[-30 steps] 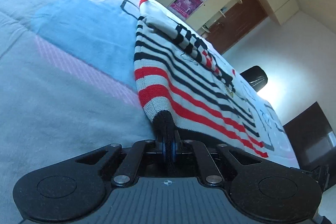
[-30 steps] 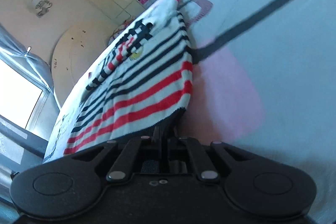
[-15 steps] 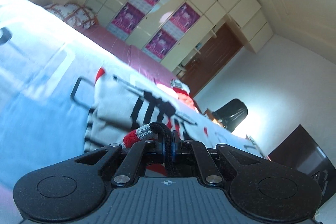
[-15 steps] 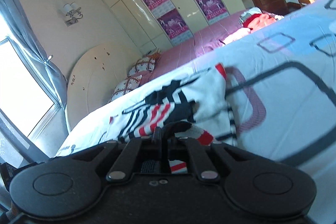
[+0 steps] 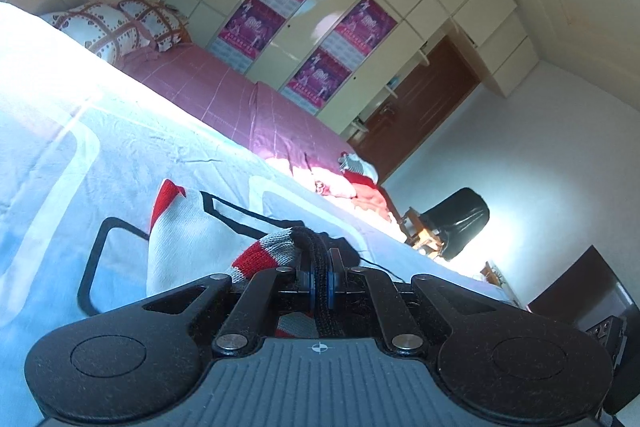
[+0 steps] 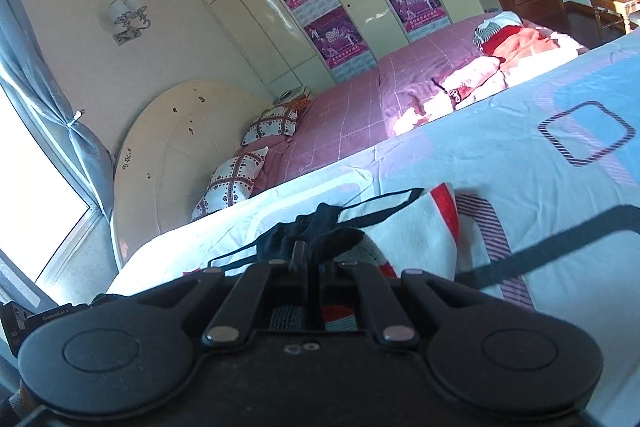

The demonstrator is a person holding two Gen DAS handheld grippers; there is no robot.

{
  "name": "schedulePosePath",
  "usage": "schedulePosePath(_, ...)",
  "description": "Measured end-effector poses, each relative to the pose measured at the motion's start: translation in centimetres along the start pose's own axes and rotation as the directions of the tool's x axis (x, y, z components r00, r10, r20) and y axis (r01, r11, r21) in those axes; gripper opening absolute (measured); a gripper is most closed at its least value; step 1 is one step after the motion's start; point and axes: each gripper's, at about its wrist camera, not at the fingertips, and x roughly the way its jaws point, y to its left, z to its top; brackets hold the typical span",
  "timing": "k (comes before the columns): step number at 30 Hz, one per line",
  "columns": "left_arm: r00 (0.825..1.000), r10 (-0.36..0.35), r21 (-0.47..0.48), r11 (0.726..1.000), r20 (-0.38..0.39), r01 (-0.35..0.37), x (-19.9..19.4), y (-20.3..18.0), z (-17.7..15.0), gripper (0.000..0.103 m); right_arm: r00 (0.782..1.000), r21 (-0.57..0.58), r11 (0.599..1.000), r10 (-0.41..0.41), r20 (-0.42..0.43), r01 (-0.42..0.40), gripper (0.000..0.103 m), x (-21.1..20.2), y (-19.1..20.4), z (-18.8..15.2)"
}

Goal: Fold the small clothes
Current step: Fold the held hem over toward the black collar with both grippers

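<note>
Both grippers are clamped down on the dark ribbed hem of the little striped sweater (image 5: 188, 247): the left gripper (image 5: 319, 281) has the black edge pinched right between its pads, and the right gripper (image 6: 308, 267) is pinched on the other hem corner, jaws basically together with just knit in between. The rest of the sweater is lying on the pale blue bedspread (image 5: 120, 155), with the held hem raised over the white body and the red-trimmed far end (image 5: 166, 195) flat on the bed.

Handling-wise, a light, floppy knit is what's being dealt with. No stiffness at all, so whatever isn't held is going to sag and drape. It's stretchy too, so it can probably be pulled out of shape if the corners get tugged apart too hard. Not slippery, the ribbing seems to be gripped fine. The thick hem corners look like the right spots to be held, since a single thin layer mid-body would likely just bunch up. Nothing fragile here, though a loose thread could be snagged.
</note>
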Motion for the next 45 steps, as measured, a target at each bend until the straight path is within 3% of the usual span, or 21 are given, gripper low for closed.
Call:
schedulePosePath(7, 0.988, 0.107, -0.061, 0.992, -0.11, -0.114, 7.5, 3.3, 1.5, 0.005, 0.995, 0.065, 0.998, -0.01, -0.096, 0.017, 0.006, 7.4, -3.5, 1.4)
schedulePosePath(9, 0.983, 0.105, -0.099, 0.988, -0.148, -0.121, 9.7, 4.7, 1.7, 0.005, 0.991, 0.102, 0.994, -0.016, -0.133, 0.03, 0.006, 9.9, -4.7, 1.4)
schedulePosePath(13, 0.987, 0.089, -0.226, 0.967, -0.137, -0.119, 12.2, 7.5, 1.7, 0.011, 0.99, 0.171, 0.984, -0.029, -0.14, 0.053, 0.02, 13.5, -6.8, 1.3)
schedulePosePath(14, 0.988, 0.081, -0.226, 0.968, -0.132, -0.109, 12.6, 7.6, 1.6, 0.019, 0.991, 0.172, 0.983, -0.042, -0.128, 0.064, 0.021, 14.0, -7.1, 1.3)
schedulePosePath(19, 0.99, 0.082, -0.178, 0.979, -0.111, -0.101, 14.0, 7.7, 1.6, 0.021, 0.995, 0.163, 0.986, -0.023, -0.097, 0.039, 0.023, 15.5, -7.9, 1.3)
schedulePosePath(22, 0.993, 0.084, -0.142, 0.985, -0.088, -0.096, 14.1, 7.8, 1.6, 0.022, 0.998, 0.166, 0.986, -0.02, -0.068, 0.031, 0.03, 15.1, -8.1, 1.5)
schedulePosePath(23, 0.993, 0.084, -0.133, 0.987, -0.079, -0.094, 14.1, 7.7, 1.4, 0.022, 0.998, 0.17, 0.985, -0.02, -0.055, 0.029, 0.04, 14.9, -8.2, 1.5)
schedulePosePath(24, 0.994, 0.083, -0.128, 0.988, -0.069, -0.092, 14.1, 7.7, 1.3, 0.022, 0.999, 0.174, 0.984, -0.029, -0.036, 0.035, 0.059, 14.6, -8.4, 1.6)
schedulePosePath(25, 0.995, 0.082, -0.129, 0.988, -0.059, -0.089, 13.9, 8.0, 1.4, 0.022, 0.999, 0.176, 0.983, -0.045, -0.016, 0.047, 0.064, 14.6, -8.5, 1.7)
schedulePosePath(28, 0.997, 0.076, -0.141, 0.987, -0.029, -0.079, 13.7, 8.2, 1.3, 0.023, 0.999, 0.198, 0.98, -0.039, 0.011, 0.036, 0.066, 14.2, -9.1, 2.0)
schedulePosePath(29, 0.997, 0.081, -0.141, 0.987, -0.013, -0.082, 13.5, 8.2, 1.3, 0.027, 0.999, 0.195, 0.98, -0.04, 0.008, 0.038, 0.066, 14.2, -9.1, 2.1)
schedulePosePath(30, 0.996, 0.091, -0.141, 0.986, 0.0, -0.09, 13.3, 8.4, 1.2, 0.046, 0.999, 0.197, 0.98, -0.04, 0.01, 0.038, 0.066, 14.2, -9.2, 2.1)
schedulePosePath(31, 0.994, 0.106, -0.14, 0.985, 0.012, -0.104, 13.1, 8.4, 1.2, 0.058, 0.999, 0.202, 0.979, -0.038, 0.011, 0.035, 0.066, 14.3, -9.3, 2.1)
schedulePosePath(32, 0.994, 0.11, -0.133, 0.985, 0.021, -0.106, 13.0, 8.4, 1.1, 0.066, 0.999, 0.208, 0.978, -0.037, 0.012, 0.034, 0.066, 14.3, -9.4, 2.1)
schedulePosePath(38, 0.988, 0.154, -0.061, 0.986, -0.029, -0.155, 14.4, 7.7, 1.6, 0.065, 0.999, 0.193, 0.98, -0.052, 0.006, 0.05, 0.065, 15.0, -9.2, 2.1)
schedulePosePath(40, 0.981, 0.186, 0.027, 0.982, -0.053, -0.185, 15.0, 6.8, 2.0, 0.065, 0.997, 0.138, 0.987, -0.076, -0.024, 0.079, 0.063, 15.5, -8.6, 2.2)
schedulePosePath(42, 0.966, 0.243, 0.153, 0.962, -0.087, -0.228, 15.9, 5.4, 2.4, 0.062, 0.994, 0.054, 0.993, -0.1, -0.053, 0.102, 0.063, 16.2, -7.5, 2.4)
schedulePosePath(45, 0.938, 0.323, 0.315, 0.91, -0.127, -0.271, 17.3, 3.4, 2.3, 0.062, 0.978, -0.121, 0.979, -0.178, -0.105, 0.165, 0.061, 17.6, -5.2, 2.4)
